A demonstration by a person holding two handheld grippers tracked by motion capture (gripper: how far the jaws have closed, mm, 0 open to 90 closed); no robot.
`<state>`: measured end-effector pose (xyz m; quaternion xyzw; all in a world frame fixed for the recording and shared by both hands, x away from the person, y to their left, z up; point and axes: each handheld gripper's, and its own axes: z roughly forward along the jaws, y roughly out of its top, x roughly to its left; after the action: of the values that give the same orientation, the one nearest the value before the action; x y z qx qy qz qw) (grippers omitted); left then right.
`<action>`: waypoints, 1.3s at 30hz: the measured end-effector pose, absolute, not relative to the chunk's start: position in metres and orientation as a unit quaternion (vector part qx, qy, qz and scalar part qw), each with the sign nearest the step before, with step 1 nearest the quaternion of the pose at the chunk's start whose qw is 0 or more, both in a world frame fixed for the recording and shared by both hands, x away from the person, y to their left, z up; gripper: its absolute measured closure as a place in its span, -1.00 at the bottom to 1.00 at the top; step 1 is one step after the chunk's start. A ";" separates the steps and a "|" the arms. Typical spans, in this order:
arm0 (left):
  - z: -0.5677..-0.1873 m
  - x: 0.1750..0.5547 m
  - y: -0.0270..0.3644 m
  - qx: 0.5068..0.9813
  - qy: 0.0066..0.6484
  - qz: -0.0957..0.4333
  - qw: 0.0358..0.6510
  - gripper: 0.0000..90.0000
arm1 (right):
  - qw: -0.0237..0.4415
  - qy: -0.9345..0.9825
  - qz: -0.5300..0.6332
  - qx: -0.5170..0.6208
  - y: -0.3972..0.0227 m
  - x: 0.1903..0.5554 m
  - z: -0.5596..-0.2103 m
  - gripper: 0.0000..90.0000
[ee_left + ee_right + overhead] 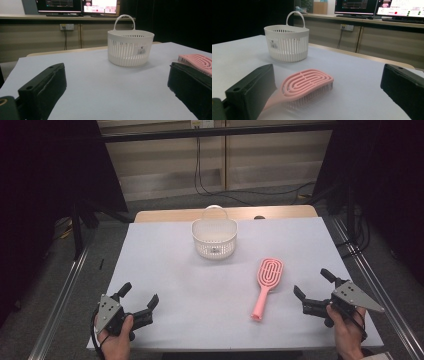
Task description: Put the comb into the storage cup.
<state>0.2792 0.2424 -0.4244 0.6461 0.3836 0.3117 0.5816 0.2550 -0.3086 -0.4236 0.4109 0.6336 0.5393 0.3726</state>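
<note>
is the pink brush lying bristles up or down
Bristles down. The pink brush rests on the table with its vented back facing up; the right gripper view shows bristles beneath the head touching the surface.

Left gripper — jaws apart, right gripper — jaws apart, both hand-held

A white slotted basket and a pink brush with looping ridges sit on the pale lavender-grey surface, black jaws nearby.

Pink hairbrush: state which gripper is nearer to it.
Right. The right gripper sits open just beside the pink hairbrush, at its handle side. The left gripper, also open, lies across the table near the front left corner.
</note>
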 end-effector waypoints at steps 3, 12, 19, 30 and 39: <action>-0.424 0.279 0.242 0.645 0.385 0.313 0.582 -0.95 | 0.372 0.634 0.539 0.411 -0.309 0.255 -0.424 -1.00; -0.424 0.280 0.241 0.646 0.383 0.314 0.581 -0.95 | 0.375 0.632 0.541 0.408 -0.311 0.253 -0.423 -1.00; -0.424 0.280 0.241 0.649 0.382 0.314 0.579 -0.95 | 0.369 0.640 0.541 0.403 -0.309 0.254 -0.424 -1.00; -0.423 0.277 0.240 0.649 0.375 0.309 0.585 -0.95 | 0.349 0.658 0.538 0.394 -0.305 0.257 -0.426 -1.00; -0.424 0.280 0.238 0.654 0.373 0.307 0.583 -0.95 | 0.366 0.658 0.540 0.378 -0.297 0.258 -0.422 -1.00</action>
<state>0.2797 0.2378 -0.4239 0.6536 0.3726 0.3067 0.5830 0.2579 -0.2973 -0.4224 0.3776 0.6576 0.5397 0.3656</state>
